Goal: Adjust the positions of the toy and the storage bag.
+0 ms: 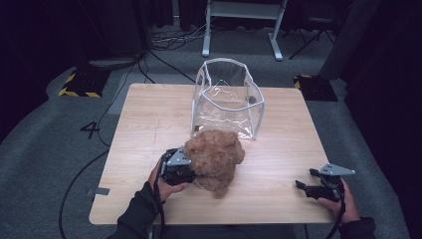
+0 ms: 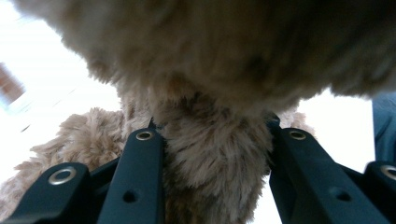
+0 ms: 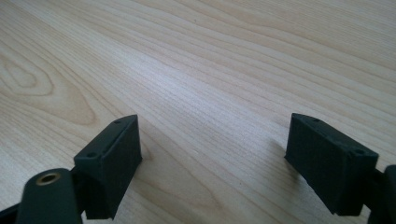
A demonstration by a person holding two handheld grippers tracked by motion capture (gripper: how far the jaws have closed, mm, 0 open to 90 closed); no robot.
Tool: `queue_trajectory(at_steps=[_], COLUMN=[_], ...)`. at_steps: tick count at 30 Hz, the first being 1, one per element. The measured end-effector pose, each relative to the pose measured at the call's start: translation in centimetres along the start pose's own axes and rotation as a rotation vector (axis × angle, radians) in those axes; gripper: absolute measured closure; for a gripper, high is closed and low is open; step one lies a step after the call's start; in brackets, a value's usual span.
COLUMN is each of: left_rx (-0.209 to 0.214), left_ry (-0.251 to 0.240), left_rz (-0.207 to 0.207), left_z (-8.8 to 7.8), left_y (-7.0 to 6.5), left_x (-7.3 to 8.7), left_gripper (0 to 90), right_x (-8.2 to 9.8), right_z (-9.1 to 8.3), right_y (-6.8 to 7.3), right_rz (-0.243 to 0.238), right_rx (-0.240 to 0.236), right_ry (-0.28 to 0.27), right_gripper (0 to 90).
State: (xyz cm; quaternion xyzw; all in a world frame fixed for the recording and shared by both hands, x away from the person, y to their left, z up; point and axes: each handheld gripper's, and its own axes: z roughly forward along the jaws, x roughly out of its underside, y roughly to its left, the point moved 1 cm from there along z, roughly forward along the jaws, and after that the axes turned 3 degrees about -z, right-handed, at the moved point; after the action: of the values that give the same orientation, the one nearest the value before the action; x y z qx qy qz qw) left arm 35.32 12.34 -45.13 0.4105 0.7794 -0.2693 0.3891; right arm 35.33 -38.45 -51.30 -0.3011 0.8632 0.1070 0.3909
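While my left tongs are clamped on the brown plush dog at the counter's near edge, right tongs apart, I fear soft fur slips before the clear bag.

Dark sleeves — 2 black, perhaps matte, grippers.

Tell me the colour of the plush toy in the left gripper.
Light brown, curly fur; the plush toy shows best in the high view.

numeral 4, on grey floor
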Motion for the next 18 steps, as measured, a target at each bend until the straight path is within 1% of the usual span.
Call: queue_trajectory(at_steps=[1,3,4,5,6,7,8,9,11,12,13,15,16,17,18], left_rx=[0.0,-0.02,-0.05,-0.064,-0.064,-0.093,-0.093,-0.129,-0.16,-0.16,-0.182,-0.19,-0.212,-0.212,-0.227], left_ry=[0.0,-0.004,-0.002,-0.002,-0.002,-0.012,-0.012,-0.017,-0.024,-0.024,-0.028,-0.028,-0.032,-0.032,-0.032], left_rz=[0.0,-0.018,-0.018,-0.026,-0.026,-0.05,-0.05,-0.072,-0.097,-0.097,-0.112,-0.118,-0.131,-0.131,-0.146], left_z=[0.0,-0.7,-1.4,-1.7,-1.7,-2.2,-2.2,-2.7,-3.2,-3.2,-3.6,-3.8,-4.2,-4.2,-4.6], left_y=[0.0,0.3,0.5,0.6,0.6,0.8,0.8,1.1,1.3,1.3,1.6,1.7,1.9,1.9,2.1], left_x=[0.0,0.5,0.8,1.0,1.0,1.5,1.5,1.8,2.1,2.1,2.4,2.6,2.8,2.8,3.0], left_gripper=[66.0,66.0,66.0,66.0,66.0,66.0,66.0,65.9,65.9,65.9,65.9,65.9,65.8,65.9,65.8], right_x=[0.0,0.0,0.0,0.0,0.0,0.0,0.0,0.0,0.0,0.0,0.0,0.0,0.0,0.0,0.0], right_z=[0.0,0.0,0.0,0.0,0.0,0.0,0.0,0.0,0.0,0.0,0.0,0.0,0.0,0.0,0.0], right_y=[0.0,0.0,0.0,0.0,0.0,0.0,0.0,0.0,0.0,0.0,0.0,0.0,0.0,0.0,0.0], right_rz=[0.0,0.0,0.0,0.001,0.0,0.0,0.001,0.0,0.001,0.001,0.001,0.001,0.001,0.0,0.0], right_rx=[0.0,0.0,0.0,0.0,0.0,0.0,0.0,0.0,0.0,0.0,0.0,0.0,0.001,0.001,0.0], right_ry=[0.0,0.0,0.0,0.0,0.0,0.0,0.0,0.0,0.0,0.0,0.0,0.0,-0.001,0.0,0.0], right_gripper=[18.2,18.2,18.2,18.2,18.3,18.2,18.2,18.2,18.2,18.2,18.2,18.3,18.3,18.3,18.6])
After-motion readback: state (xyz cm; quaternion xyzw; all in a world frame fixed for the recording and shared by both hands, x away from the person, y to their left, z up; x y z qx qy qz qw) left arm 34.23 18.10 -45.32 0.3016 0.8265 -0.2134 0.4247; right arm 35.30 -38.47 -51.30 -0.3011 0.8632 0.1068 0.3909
